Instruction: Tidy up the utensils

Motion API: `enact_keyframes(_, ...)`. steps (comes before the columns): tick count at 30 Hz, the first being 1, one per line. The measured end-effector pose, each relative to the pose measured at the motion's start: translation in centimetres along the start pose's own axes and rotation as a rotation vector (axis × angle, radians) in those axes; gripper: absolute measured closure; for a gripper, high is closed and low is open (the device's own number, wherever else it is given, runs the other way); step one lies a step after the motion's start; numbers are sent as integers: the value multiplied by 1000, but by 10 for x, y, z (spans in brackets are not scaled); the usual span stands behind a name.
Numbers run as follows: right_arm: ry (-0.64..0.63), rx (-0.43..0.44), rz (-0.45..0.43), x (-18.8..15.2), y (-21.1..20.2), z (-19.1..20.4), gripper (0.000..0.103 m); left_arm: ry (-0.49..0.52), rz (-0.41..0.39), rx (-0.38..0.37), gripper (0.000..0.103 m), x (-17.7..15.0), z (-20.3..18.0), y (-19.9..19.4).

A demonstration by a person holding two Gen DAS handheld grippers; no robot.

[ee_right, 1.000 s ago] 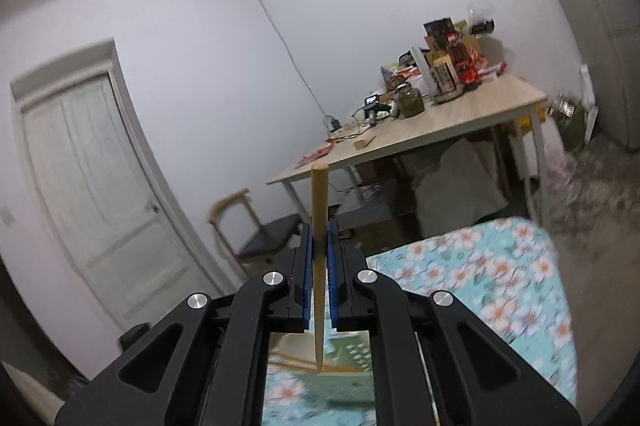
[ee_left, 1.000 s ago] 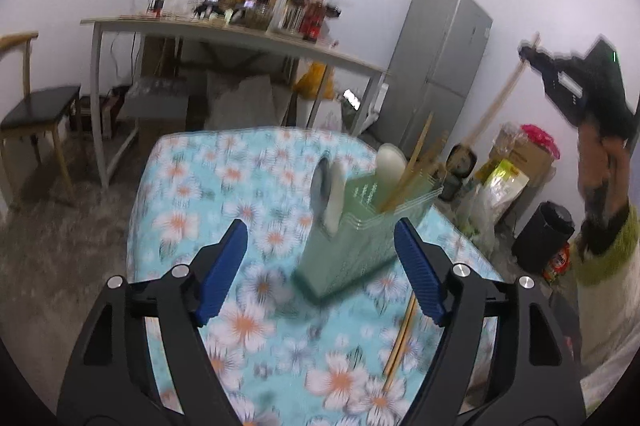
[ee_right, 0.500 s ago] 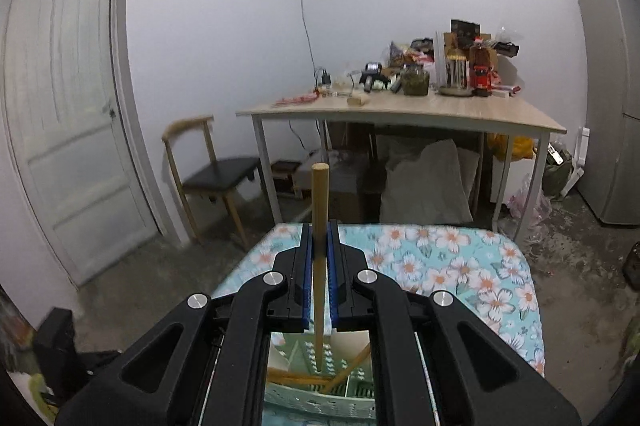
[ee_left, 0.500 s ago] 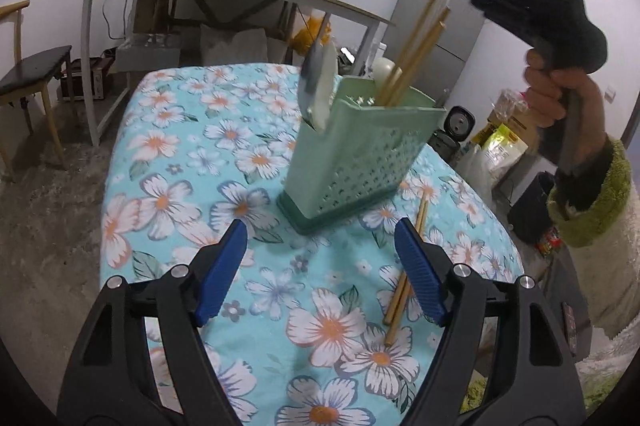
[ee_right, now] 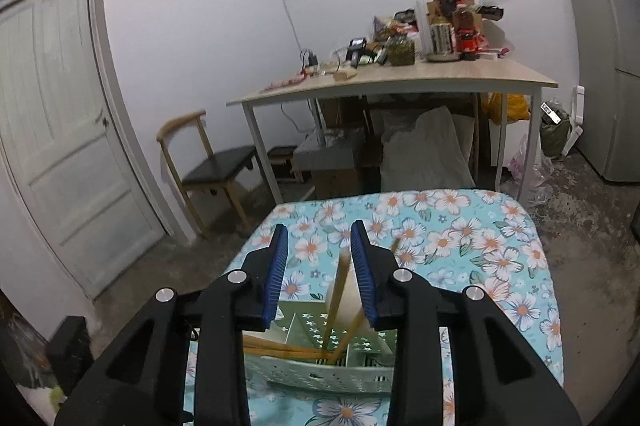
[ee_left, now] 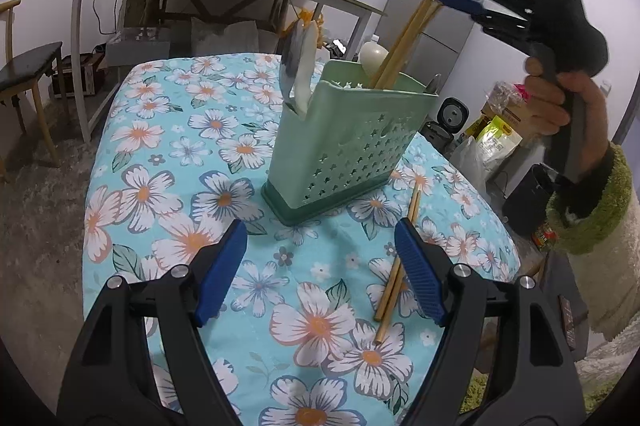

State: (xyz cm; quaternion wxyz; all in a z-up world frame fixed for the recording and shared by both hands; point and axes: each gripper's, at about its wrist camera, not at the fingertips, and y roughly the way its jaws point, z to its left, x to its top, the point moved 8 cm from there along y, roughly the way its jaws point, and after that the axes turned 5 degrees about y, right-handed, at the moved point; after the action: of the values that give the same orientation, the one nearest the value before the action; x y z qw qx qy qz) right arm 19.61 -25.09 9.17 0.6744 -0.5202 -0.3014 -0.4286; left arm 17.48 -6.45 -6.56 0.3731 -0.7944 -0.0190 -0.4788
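Right wrist view: the right gripper (ee_right: pixel 320 274) hangs over the green utensil holder (ee_right: pixel 320 370), its jaws just opened and released, the chopstick (ee_right: pixel 338 290) loose between them inside the holder; the left gripper (ee_left: pixel 320 266) gapes empty above the floral worktop (ee_left: pixel 160 154), two chopsticks (ee_left: pixel 394 274) by its right edge

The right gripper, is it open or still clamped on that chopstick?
Open. The right gripper has just been opening; the chopstick stands loose between its blue pads, lower end inside the green utensil holder.
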Motion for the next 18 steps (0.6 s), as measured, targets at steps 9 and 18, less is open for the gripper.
enact_keyframes(9, 214, 24, -46, -33, -70, -50, 68, 55, 27, -41, 31, 1, -21, 14)
enact_keyframes(18, 590, 48, 167, -149, -58, -111, 68, 117, 73, -96, 31, -3, -45, 33)
